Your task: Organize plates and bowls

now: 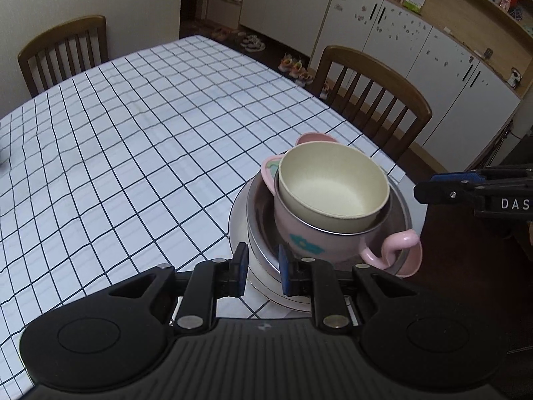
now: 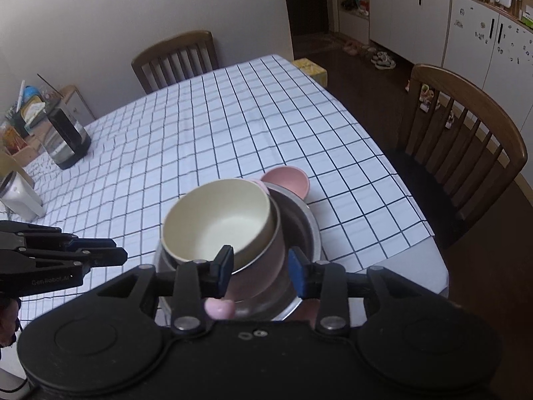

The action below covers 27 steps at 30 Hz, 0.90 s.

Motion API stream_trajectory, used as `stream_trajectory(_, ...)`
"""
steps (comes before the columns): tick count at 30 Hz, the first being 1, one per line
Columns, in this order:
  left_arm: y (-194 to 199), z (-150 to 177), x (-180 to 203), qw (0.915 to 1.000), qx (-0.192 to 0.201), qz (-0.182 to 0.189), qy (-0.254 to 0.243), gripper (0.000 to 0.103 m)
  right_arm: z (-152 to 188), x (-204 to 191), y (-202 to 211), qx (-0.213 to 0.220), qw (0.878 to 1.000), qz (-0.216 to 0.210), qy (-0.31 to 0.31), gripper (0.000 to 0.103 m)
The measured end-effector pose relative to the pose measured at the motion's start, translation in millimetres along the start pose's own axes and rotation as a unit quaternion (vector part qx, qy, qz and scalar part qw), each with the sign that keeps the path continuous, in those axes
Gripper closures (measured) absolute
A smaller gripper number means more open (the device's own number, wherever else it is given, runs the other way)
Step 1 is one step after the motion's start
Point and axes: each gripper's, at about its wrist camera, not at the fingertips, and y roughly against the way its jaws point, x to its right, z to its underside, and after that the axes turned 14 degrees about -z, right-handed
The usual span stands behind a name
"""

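Observation:
A stack stands at the table's near right edge. A cream bowl (image 1: 333, 186) (image 2: 218, 221) sits inside a pink handled cup (image 1: 309, 240) (image 2: 263, 266). The cup sits in a steel bowl (image 1: 263, 233) (image 2: 308, 233) on a white plate (image 1: 238, 230). A pink eared dish (image 1: 314, 138) (image 2: 286, 178) shows under and behind the stack. My left gripper (image 1: 263, 265) is open and empty, its pads just above the plate's and steel bowl's near rim. My right gripper (image 2: 261, 265) is open around the cup's near side, touching nothing that I can see. The right gripper also shows from the side in the left wrist view (image 1: 433, 186).
The checked tablecloth (image 1: 133, 153) covers the table. A dark kettle (image 2: 65, 136) and a white jar (image 2: 20, 196) stand at the far left. Wooden chairs (image 1: 373, 100) (image 2: 466, 146) stand by the table's right side and another (image 2: 176, 58) at the far end.

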Motion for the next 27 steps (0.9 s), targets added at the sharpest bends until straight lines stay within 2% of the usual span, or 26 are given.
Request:
stream_trajectory(4, 19, 8, 2, 0.9997, 0.024, 0.000, -0.003, 0.084, 11, -13, 14, 0.027, 1.000, -0.005, 0.010, 0.059)
stream_trajectory(6, 29, 13, 3, 0.9994, 0.035, 0.003, -0.003, 0.076, 16, -20, 20, 0.038, 0.999, -0.008, 0.015, 0.054)
stream_trajectory(8, 39, 19, 3, 0.9989, 0.046, 0.005, 0.000, 0.055, 23, -26, 27, 0.052, 0.998, -0.008, 0.021, 0.047)
stream_trajectory(10, 49, 25, 1, 0.9982, 0.059, 0.008, 0.006, 0.041, 28, -33, 34, 0.065, 0.998, -0.009, 0.024, 0.043)
stream_trajectory(13, 62, 32, 2, 0.9972, 0.073, 0.009, 0.008, 0.039, 37, -41, 44, 0.081, 0.996, -0.010, 0.026, 0.040)
stream_trajectory(15, 69, 37, 1, 0.9967, 0.080, 0.009, 0.011, 0.033, 43, -45, 50, 0.091, 0.995, -0.010, 0.028, 0.037)
stream_trajectory(17, 77, 41, 0, 0.9959, 0.088, 0.011, 0.019, 0.024, 48, -49, 56, 0.099, 0.994, -0.007, 0.035, 0.030)
stream_trajectory(22, 90, 46, -1, 0.9942, 0.099, 0.011, 0.043, 0.021, 60, -57, 69, 0.115, 0.992, -0.008, 0.045, 0.018)
stream_trajectory(24, 94, 47, 1, 0.9932, 0.105, 0.004, 0.051, 0.016, 63, -58, 73, 0.119, 0.992, -0.011, 0.050, 0.016)
stream_trajectory(26, 98, 49, 4, 0.9922, 0.109, 0.000, 0.060, 0.001, 65, -60, 76, 0.125, 0.990, -0.013, 0.057, 0.010)
stream_trajectory(27, 98, 49, 6, 0.9920, 0.109, -0.002, 0.063, 0.000, 65, -60, 78, 0.128, 0.990, -0.015, 0.061, 0.009)
